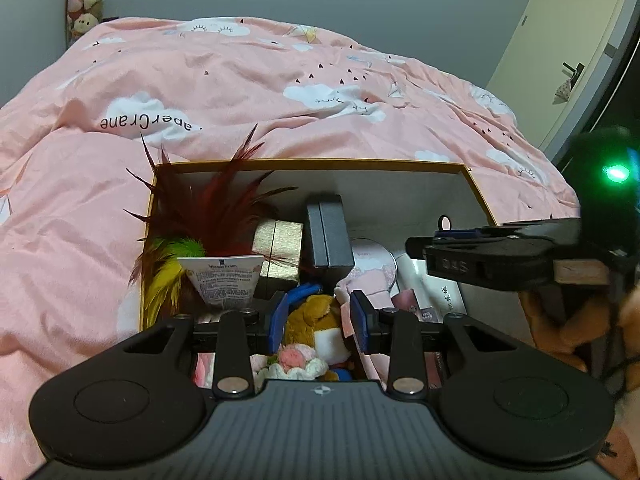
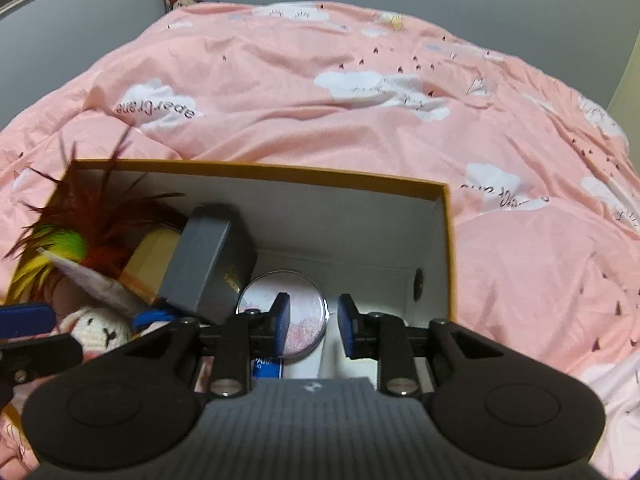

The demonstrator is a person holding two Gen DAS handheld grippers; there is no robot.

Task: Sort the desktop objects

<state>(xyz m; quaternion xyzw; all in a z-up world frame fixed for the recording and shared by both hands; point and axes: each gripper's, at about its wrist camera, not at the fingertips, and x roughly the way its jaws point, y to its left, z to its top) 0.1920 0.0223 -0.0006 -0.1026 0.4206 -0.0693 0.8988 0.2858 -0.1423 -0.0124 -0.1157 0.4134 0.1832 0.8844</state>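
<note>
- The brown and white plush toy (image 1: 316, 326) lies among the clutter in the near left part of the open cardboard box with an orange-brown rim (image 1: 320, 163), which rests on the pink cloud-print quilt (image 1: 240, 80).
- It looks soft and light, so it should squash under the pads; a pinch across its brown body (not the crocheted pink flower (image 1: 294, 358) beside it) seems the surest hold.
- The left gripper (image 1: 318, 320) hovers over the plush with its blue pads apart and pressing on nothing.
- The right gripper (image 2: 310, 322) is also parted and empty, above the round metal-rimmed pink tin (image 2: 286, 312), which is probably rigid and slippery and best taken by its rim.
- Around them sit a dark grey hinged case (image 1: 330, 230), a gold textured gift box (image 1: 278, 254), a white squeeze tube (image 1: 224, 280) and red, green and yellow feathers (image 1: 192, 228).
</note>
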